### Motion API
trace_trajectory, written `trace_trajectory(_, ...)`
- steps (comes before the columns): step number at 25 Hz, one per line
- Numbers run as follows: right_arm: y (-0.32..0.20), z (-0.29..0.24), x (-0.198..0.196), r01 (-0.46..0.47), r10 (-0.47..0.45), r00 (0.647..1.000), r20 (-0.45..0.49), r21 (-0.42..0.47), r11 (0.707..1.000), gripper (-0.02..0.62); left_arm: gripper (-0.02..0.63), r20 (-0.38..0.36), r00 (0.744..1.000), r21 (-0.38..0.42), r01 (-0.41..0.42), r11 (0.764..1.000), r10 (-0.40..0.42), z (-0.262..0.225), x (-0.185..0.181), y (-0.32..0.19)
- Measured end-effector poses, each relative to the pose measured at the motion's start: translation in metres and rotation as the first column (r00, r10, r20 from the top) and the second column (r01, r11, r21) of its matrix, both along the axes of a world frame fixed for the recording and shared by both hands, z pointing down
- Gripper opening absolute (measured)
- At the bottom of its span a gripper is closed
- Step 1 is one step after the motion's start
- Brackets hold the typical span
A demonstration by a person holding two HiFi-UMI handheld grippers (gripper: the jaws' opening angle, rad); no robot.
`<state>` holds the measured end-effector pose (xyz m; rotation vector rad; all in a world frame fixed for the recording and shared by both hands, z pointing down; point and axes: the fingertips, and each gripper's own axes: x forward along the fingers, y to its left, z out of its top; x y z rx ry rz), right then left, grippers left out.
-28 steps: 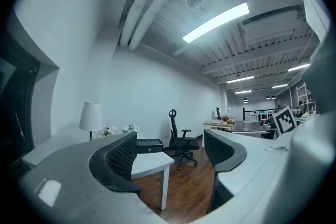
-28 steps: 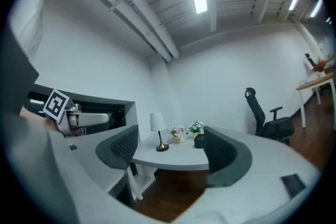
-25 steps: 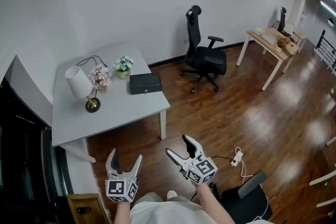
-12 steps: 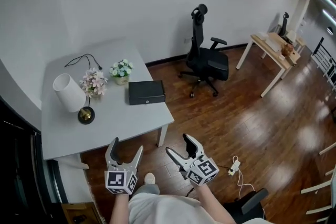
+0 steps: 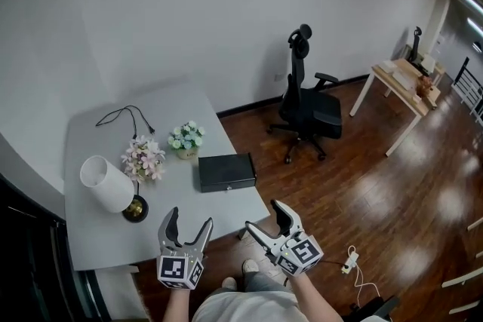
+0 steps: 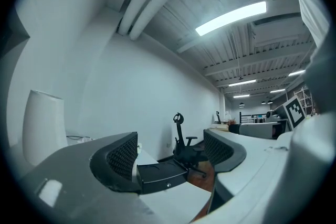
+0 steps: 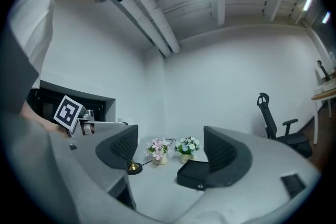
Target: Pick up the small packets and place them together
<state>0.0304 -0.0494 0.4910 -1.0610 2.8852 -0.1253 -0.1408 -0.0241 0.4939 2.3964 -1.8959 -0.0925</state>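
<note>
while held near the table edge, l gripper and r gripper are seen w/ jaws spread, nothing gripped; black box ahead.

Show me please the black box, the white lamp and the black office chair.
black box [image 5: 226, 172]: head view, middle of its lid.
white lamp [image 5: 106, 183]: head view, its shade.
black office chair [image 5: 321, 117]: head view, its seat.

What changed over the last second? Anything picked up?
The person has stepped up to the grey table: the left gripper and right gripper, earlier over the wooden floor, now hang at its near edge. Nothing was grasped or released. Both stay open and empty; the black rectangular box, white lamp and flower pots sit unmoved.
</note>
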Motion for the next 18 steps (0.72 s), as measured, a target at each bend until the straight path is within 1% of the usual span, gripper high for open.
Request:
trace_trajectory(2, -0.02, 0.002, 0.0, -0.001, 0.001, 1.0, 0.007, -0.002, 1.0, 0.387, 0.347, 0.011, 1.0, 0.017, 0.012, 1.0, -0.012, -0.003, -0.001, -0.017)
trace_trajectory(4, -0.042, 0.006, -0.003, 0.005, -0.005, 1.0, -0.002, -0.001, 1.0, 0.387, 0.347, 0.011, 0.999, 0.033, 0.03, 0.999, -0.031, -0.006, -0.003, -0.037)
trace_trajectory(6, -0.061, 0.014, -0.003, 0.006, -0.006, 0.999, -0.034, 0.003, 1.0, 0.387, 0.347, 0.013, 0.999, 0.03, 0.048, 0.998, -0.049, -0.003, -0.003, -0.055)
trace_trajectory(8, -0.078, 0.022, -0.003, 0.008, -0.009, 0.998, -0.06, -0.002, 1.0, 0.388, 0.347, 0.034, 0.997, 0.024, 0.067, 0.997, -0.068, -0.001, -0.001, -0.07)
trace_trajectory(10, -0.092, 0.029, -0.003, 0.026, -0.028, 0.998, -0.064, -0.026, 0.999, 0.388, 0.347, 0.047, 0.996, 0.019, 0.081, 0.997, -0.082, 0.001, 0.001, -0.084)
trace_trajectory(14, -0.11, 0.047, 0.0, 0.052, -0.057, 0.996, -0.065, -0.082, 0.995, 0.387, 0.347, 0.051, 0.993, 0.017, 0.108, 0.994, -0.108, 0.0, 0.005, -0.099)
trace_trajectory(18, -0.126, 0.071, -0.005, 0.067, -0.076, 0.996, -0.052, -0.15, 0.986, 0.387, 0.347, 0.054, 0.991, 0.016, 0.119, 0.993, -0.119, 0.0, 0.001, -0.111)
